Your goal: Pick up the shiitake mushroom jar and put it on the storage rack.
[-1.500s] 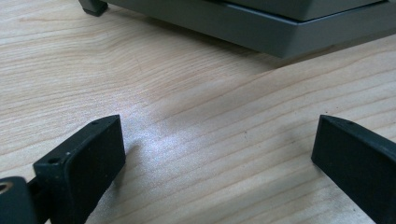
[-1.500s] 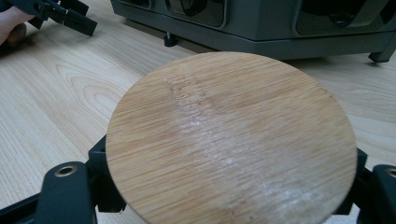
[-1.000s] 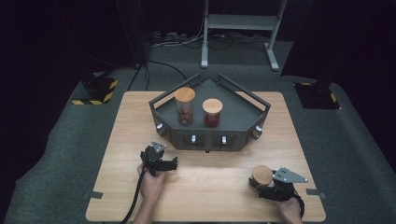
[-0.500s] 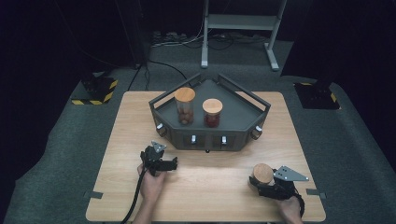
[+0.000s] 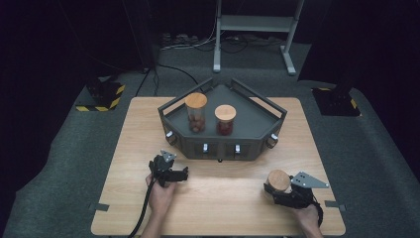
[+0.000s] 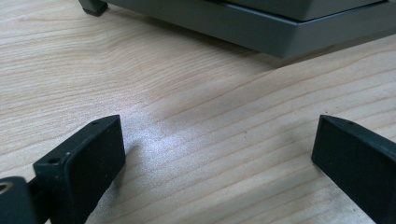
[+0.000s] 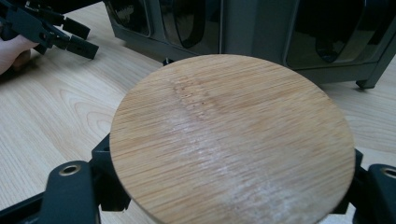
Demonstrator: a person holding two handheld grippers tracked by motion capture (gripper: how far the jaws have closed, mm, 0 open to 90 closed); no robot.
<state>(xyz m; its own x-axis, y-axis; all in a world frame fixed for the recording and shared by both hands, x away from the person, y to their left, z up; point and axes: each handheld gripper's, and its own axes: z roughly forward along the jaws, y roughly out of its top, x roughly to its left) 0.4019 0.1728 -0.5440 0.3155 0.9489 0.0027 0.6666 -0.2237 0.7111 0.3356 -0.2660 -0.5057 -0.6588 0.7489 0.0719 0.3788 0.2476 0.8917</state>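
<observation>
Right gripper [image 5: 275,189] with wooden-lidded jar [image 5: 278,180] clamped crept nearer table edge; left gripper [image 5: 184,173] idle, jaws apart.

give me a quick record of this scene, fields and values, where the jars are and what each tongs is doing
surface: wooden table
rack: grey angular tray at the table's far middle
jars in tray: two, wooden lids; taller jar left of shorter jar
third jar: wooden-lidded jar near the table's front right
left tongs: open, nothing between the jaws, low over bare wood before the tray
right tongs: jaws either side of the third jar
</observation>
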